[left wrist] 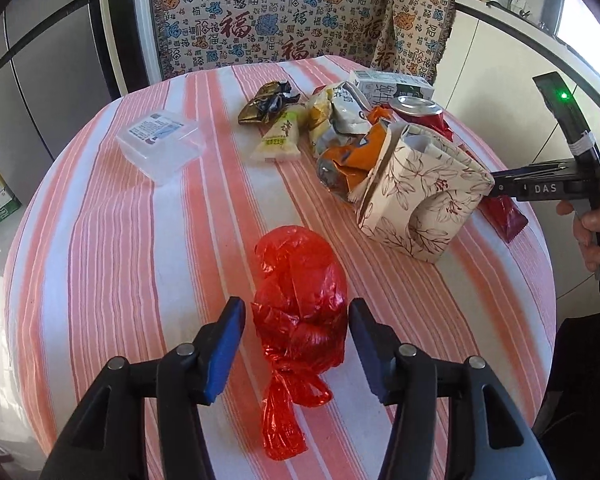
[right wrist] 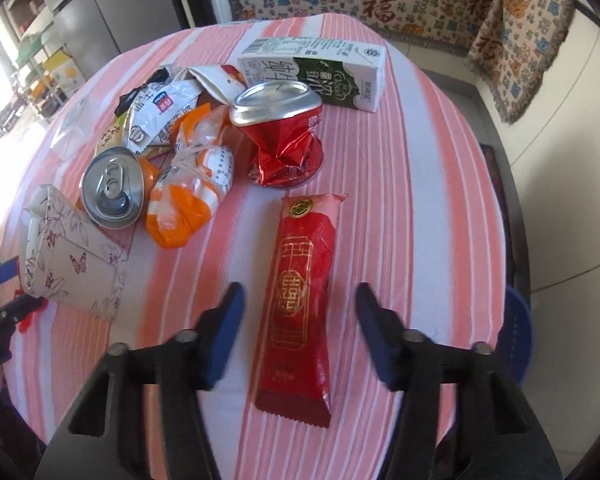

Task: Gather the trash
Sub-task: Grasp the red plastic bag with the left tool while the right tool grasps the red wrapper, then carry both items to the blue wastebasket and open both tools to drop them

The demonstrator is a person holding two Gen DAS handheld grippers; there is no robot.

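While nothing looks collected yet, left gripper (left wrist: 296,340) brackets the knotted red plastic bag (left wrist: 300,304), unpinched; right gripper (right wrist: 298,336) straddles the red foil snack packet (right wrist: 302,304), released. Far pile untouched.

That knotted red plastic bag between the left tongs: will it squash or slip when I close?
The red bag looks like thin crinkled film bunched into a ball, so it will probably squash and need the left tongs closed well in. The glossy film may slip. It is likely light, and its knotted tail should dangle.
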